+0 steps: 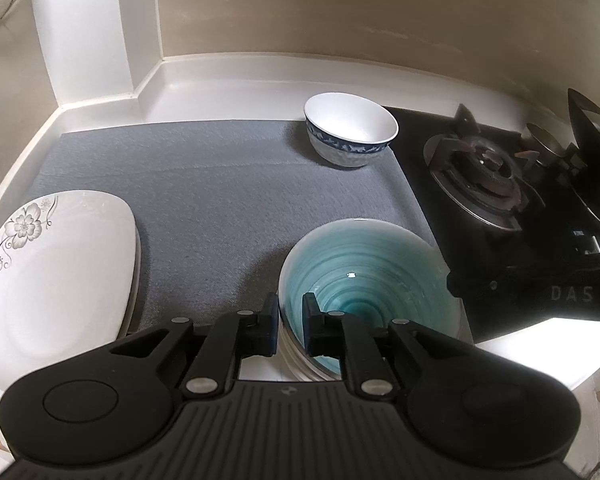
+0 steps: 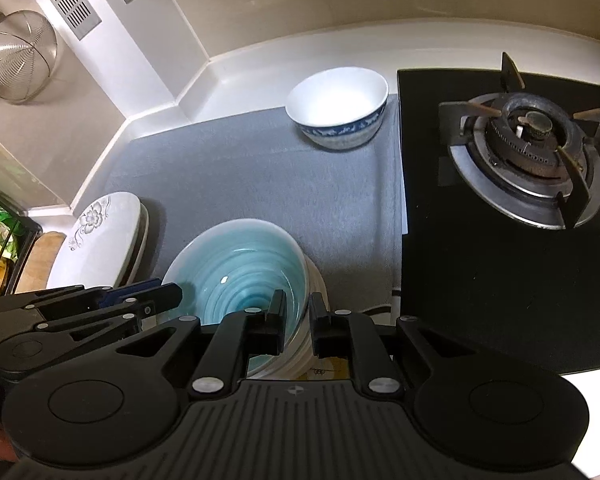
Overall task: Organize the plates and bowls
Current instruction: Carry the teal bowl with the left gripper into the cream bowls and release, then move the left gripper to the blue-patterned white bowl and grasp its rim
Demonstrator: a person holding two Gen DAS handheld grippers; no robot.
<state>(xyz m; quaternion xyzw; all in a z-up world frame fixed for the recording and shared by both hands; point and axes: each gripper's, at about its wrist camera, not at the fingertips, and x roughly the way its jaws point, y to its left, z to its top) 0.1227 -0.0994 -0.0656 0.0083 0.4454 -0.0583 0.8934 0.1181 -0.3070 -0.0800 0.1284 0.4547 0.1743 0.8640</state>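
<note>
A teal glazed bowl [image 1: 364,264] [image 2: 240,268] rests on a stack of white dishes [image 2: 314,280] at the front of the grey mat [image 1: 220,184]. My left gripper [image 1: 290,300] straddles its left rim, one finger inside and one outside, with a small gap showing, so it is open. My right gripper [image 2: 298,298] straddles the right rim the same way, also open with a gap beside the rim. The left gripper [image 2: 164,290] shows at the bowl's left in the right wrist view. A white flowered plate [image 1: 60,272] [image 2: 104,236] lies left. A blue-and-white bowl [image 1: 350,128] [image 2: 338,100] stands at the mat's far right.
A black gas hob with a burner [image 1: 484,176] [image 2: 528,160] borders the mat on the right. White walls close off the back and left of the counter. A metal strainer [image 2: 18,56] hangs at the far left. The right tool's black casing [image 1: 540,284] crosses the left wrist view.
</note>
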